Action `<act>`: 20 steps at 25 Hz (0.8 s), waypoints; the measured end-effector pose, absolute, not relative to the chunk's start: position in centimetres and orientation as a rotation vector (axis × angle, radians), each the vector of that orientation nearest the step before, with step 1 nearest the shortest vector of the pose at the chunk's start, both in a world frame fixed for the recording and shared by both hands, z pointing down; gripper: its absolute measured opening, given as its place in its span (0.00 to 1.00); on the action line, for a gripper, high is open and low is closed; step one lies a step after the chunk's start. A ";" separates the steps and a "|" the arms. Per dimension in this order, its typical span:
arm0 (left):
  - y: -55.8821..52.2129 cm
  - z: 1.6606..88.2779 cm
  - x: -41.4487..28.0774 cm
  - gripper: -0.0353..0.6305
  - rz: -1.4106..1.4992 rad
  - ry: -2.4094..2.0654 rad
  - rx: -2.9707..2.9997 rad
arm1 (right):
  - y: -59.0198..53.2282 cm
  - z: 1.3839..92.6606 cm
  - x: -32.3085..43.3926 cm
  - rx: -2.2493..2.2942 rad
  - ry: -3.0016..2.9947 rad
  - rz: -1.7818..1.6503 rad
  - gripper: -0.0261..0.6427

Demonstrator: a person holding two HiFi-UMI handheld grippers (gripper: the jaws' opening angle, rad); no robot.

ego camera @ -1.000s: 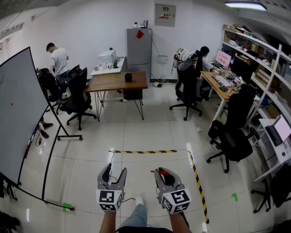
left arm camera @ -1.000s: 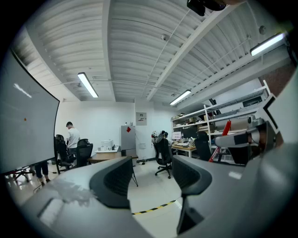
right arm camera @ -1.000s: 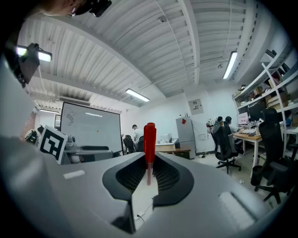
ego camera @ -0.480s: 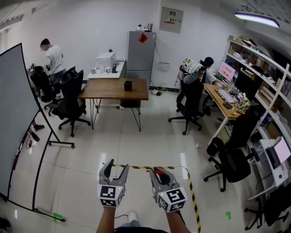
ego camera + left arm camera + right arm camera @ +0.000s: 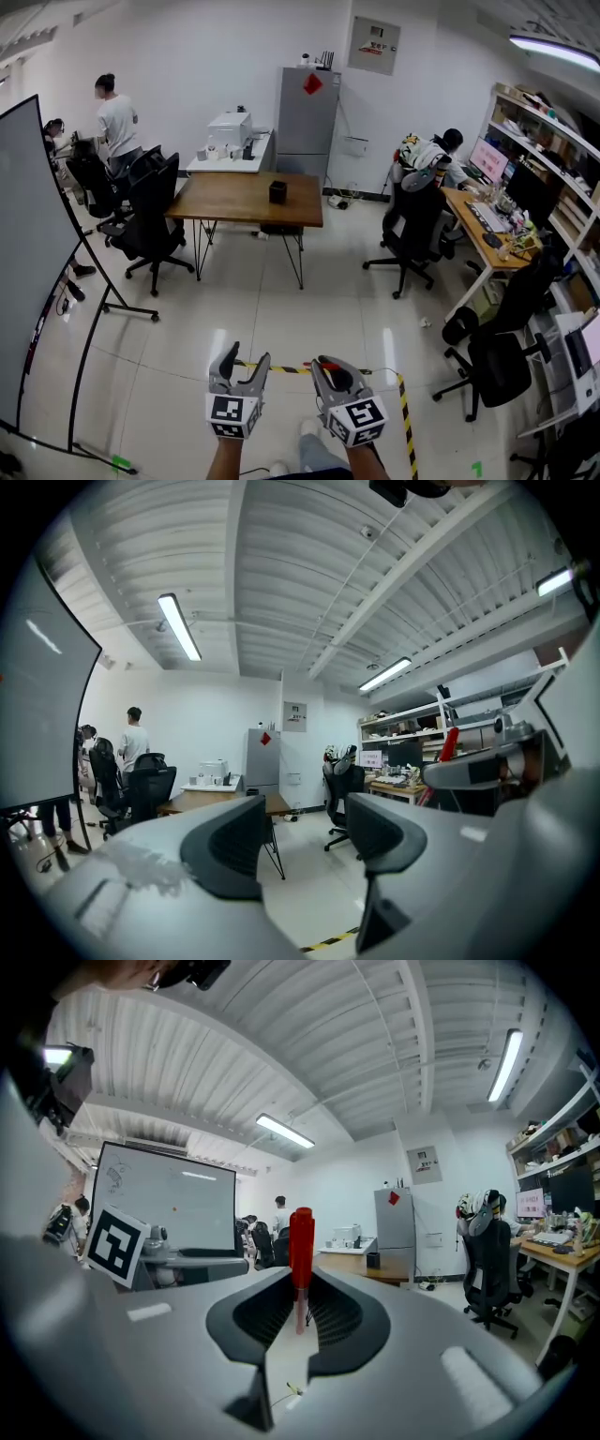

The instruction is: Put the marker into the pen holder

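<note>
A red marker [image 5: 301, 1237] stands upright between the jaws of my right gripper [image 5: 300, 1290], which is shut on it. In the head view its red tip [image 5: 324, 360] shows at the top of the right gripper [image 5: 333, 371], low in the middle of the picture. My left gripper [image 5: 244, 362] is beside it, jaws parted with nothing between them; the left gripper view [image 5: 305, 841] shows only floor through the gap. The pen holder [image 5: 277, 192], a small black box, stands on the wooden table [image 5: 234, 202] far ahead, also visible in the right gripper view [image 5: 373, 1260].
A whiteboard on a stand [image 5: 33, 272] is at the left, with black office chairs [image 5: 150, 211] beside the table. More chairs [image 5: 412, 225] and desks [image 5: 487, 225] line the right. Yellow-black tape [image 5: 405, 422] crosses the tiled floor. Two people [image 5: 117, 122] are at the far desks.
The view has moved forward across the floor toward the wooden table, and the tape line is now close under the grippers. Both grippers keep their pose; the marker stays gripped.
</note>
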State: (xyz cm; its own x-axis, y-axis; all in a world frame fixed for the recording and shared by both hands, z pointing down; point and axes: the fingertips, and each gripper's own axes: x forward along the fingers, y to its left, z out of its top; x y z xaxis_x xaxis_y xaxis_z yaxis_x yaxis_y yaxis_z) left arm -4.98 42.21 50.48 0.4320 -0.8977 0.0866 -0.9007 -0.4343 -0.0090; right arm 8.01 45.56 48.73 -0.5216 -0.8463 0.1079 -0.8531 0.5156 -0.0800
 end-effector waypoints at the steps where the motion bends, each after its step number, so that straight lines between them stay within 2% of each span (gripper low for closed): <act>1: 40.7 50.6 -5.0 0.46 0.129 -1.658 2.628 | 43.8 48.6 8.0 1.506 -2.696 0.184 0.11; 8: 27.3 49.1 -3.2 0.46 0.131 -1.742 2.597 | 29.1 47.3 10.6 1.456 -2.768 0.184 0.11; 13: 19.4 45.7 -1.6 0.45 0.109 -1.836 2.608 | 20.7 43.6 12.5 1.448 -2.774 -0.014 0.11; 20: 12.8 48.9 0.6 0.45 0.205 -1.778 2.604 | 12.9 46.7 11.0 1.332 -2.847 0.144 0.11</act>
